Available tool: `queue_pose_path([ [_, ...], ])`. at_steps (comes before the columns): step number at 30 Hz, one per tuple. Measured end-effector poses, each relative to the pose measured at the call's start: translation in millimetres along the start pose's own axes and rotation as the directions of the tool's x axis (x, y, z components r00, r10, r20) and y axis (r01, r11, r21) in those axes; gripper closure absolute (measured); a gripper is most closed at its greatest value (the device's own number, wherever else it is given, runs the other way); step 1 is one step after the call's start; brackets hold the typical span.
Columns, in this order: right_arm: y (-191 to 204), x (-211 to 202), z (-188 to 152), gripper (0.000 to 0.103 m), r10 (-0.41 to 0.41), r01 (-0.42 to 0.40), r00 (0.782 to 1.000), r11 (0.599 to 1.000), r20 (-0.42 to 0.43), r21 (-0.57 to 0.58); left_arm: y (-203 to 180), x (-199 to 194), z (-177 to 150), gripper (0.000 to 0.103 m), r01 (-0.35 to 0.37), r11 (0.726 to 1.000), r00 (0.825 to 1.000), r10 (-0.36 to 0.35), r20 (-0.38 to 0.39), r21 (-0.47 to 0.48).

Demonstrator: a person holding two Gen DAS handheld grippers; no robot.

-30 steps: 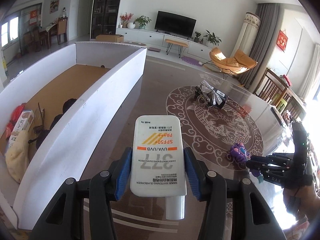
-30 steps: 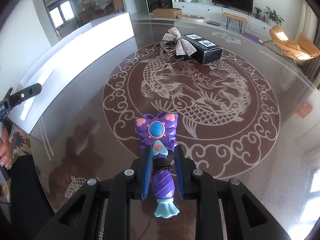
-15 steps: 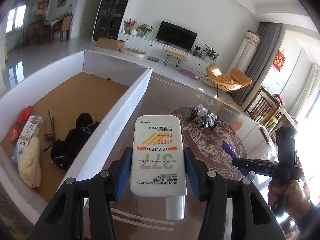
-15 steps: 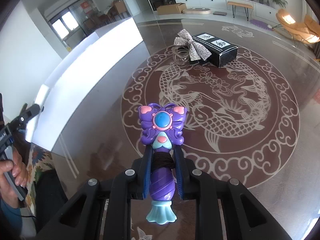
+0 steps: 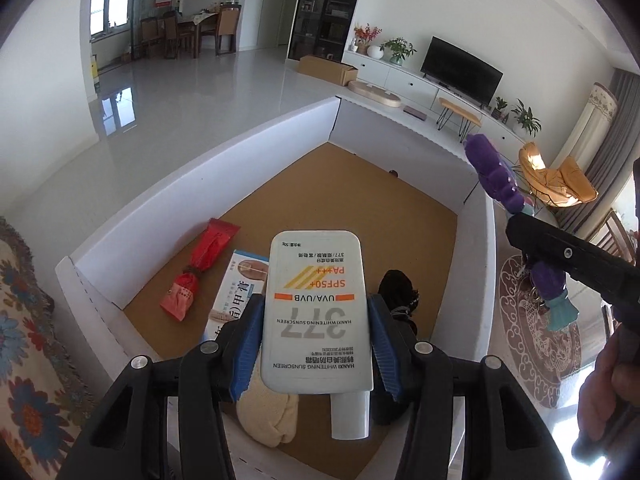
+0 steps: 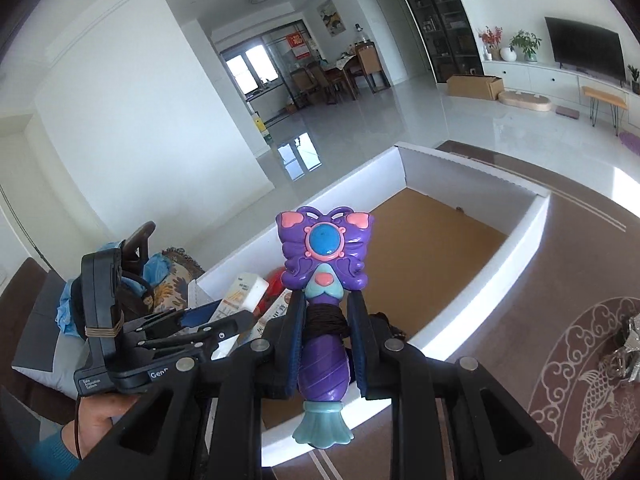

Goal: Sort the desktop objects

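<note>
My left gripper (image 5: 316, 308) is shut on a white sunscreen tube (image 5: 316, 336), cap toward me, above the near end of a white-walled box (image 5: 200, 172) with a brown floor. My right gripper (image 6: 326, 304) is shut on the handle of a purple butterfly toy wand (image 6: 324, 248), held in the air over the box's near wall (image 6: 516, 248). The left wrist view shows the right gripper (image 5: 528, 236) and the wand (image 5: 496, 176) at the right, over the box's right wall. Seen from the right wrist, the left gripper (image 6: 236, 322) and tube (image 6: 244, 292) are at lower left.
Inside the box lie a red pouch (image 5: 200, 272), a blue-white carton (image 5: 236, 296), a black bundle (image 5: 396, 292) and a cream soft item (image 5: 266, 412). Its far half is bare. A silver bow (image 6: 628, 348) lies on the fish-patterned table (image 6: 592, 380). A patterned cloth (image 5: 32, 340) lies left.
Both grippers swung left from the patterned table to above the box. The wand rose off the table in the right gripper. Neither grip changed.
</note>
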State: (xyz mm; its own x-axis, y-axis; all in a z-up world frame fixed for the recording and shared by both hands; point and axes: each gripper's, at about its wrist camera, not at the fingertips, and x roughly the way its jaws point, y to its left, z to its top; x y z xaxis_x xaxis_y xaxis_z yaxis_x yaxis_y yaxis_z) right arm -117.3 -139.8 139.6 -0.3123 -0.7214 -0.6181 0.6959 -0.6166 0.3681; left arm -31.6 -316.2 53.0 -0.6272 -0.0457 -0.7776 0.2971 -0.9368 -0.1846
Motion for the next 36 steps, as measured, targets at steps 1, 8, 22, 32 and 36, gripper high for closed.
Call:
queue_pose_path([
  [1,8.0,17.8,0.5,0.081,-0.008,0.008,1.000,1.000,-0.019,-0.010,2.9,6.9,-1.3,0.052,-0.007,1.000,1.000,0.007,-0.015,-0.009],
  [8,27.4,92.7,-19.7,0.073,-0.061,0.065,0.987,0.998,-0.146,0.023,19.9,30.2,-11.3,0.041,-0.077,0.996,0.994,0.074,-0.075,-0.037],
  [22,-107.6,-61.2,-123.0,0.007,-0.374,0.374,0.927,0.927,0.022,-0.020,-112.4,-41.3,-73.7,0.010,0.111,0.973,0.990,-0.125,0.058,0.203],
  [32,-254.7,-180.1,-257.5,0.005,-0.655,0.674,0.739,0.712,-0.157,0.197,-260.7,42.1,-139.4,0.006,0.235,0.912,0.970,-0.196,-0.147,0.335],
  [36,-271.8,-200.4,-263.5,0.002,-0.667,0.683,0.726,0.676,-0.164,0.277,-301.4,85.7,-152.3,0.005,0.203,0.906,0.973,-0.143,-0.182,0.373],
])
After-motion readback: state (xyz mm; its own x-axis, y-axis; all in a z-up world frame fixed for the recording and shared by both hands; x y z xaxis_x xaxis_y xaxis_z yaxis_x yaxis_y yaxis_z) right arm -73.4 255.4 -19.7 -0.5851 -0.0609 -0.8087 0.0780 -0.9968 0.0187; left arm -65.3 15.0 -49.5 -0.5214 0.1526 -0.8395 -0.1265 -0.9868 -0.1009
